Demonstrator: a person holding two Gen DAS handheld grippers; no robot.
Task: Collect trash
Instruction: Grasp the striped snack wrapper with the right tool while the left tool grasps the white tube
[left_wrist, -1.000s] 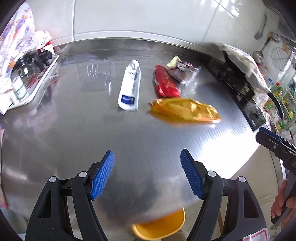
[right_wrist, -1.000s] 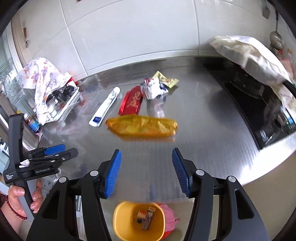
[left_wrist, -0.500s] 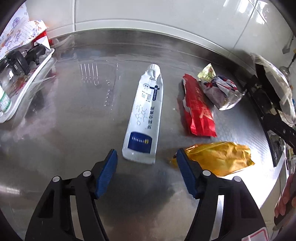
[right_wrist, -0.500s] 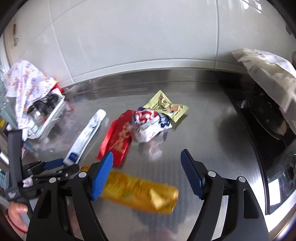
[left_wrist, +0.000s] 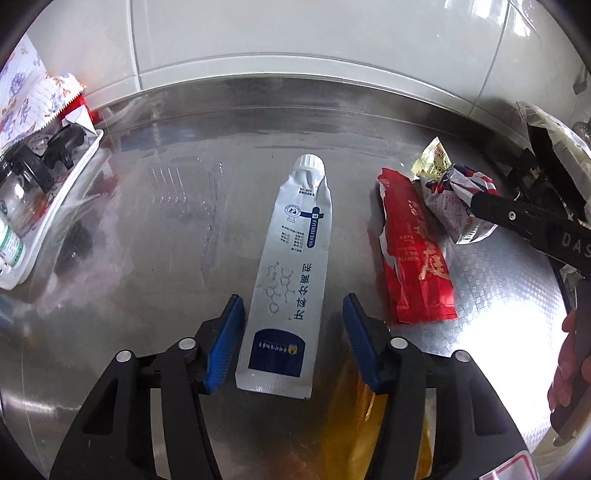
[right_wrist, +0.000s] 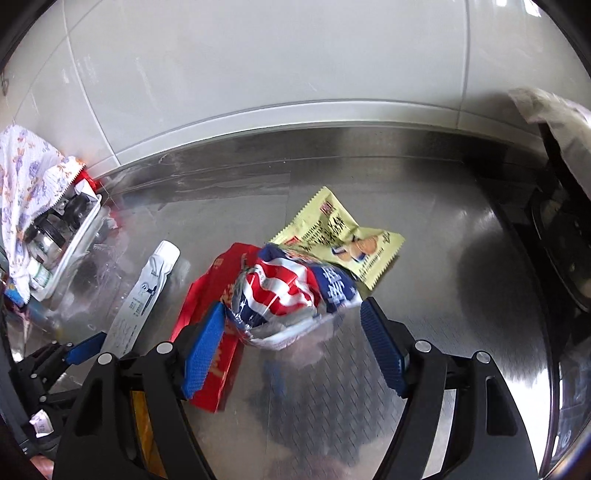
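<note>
A flat white tube (left_wrist: 295, 266) with a blue end lies on the steel counter, its lower end between the open jaws of my left gripper (left_wrist: 293, 332). A red wrapper (left_wrist: 415, 254) lies to its right, with a crumpled red, white and blue wrapper (left_wrist: 456, 199) and a pale yellow packet (left_wrist: 434, 160) beyond. An orange wrapper (left_wrist: 354, 428) lies under the left gripper's right finger. My right gripper (right_wrist: 291, 347) is open around the crumpled wrapper (right_wrist: 291, 291), beside the red wrapper (right_wrist: 214, 369) and the yellow packet (right_wrist: 343, 240). The tube (right_wrist: 142, 295) is at its left.
A white tray (left_wrist: 55, 206) with jars and bottles under a flowered cloth (right_wrist: 26, 173) stands at the left. A black stove (right_wrist: 561, 236) with a covered pan is at the right. The tiled wall (right_wrist: 258, 74) runs along the back of the counter.
Both grippers have moved forward and down over the counter. The left now straddles the tube's end; the right now straddles the crumpled wrapper. The yellow bin has dropped out of view.
</note>
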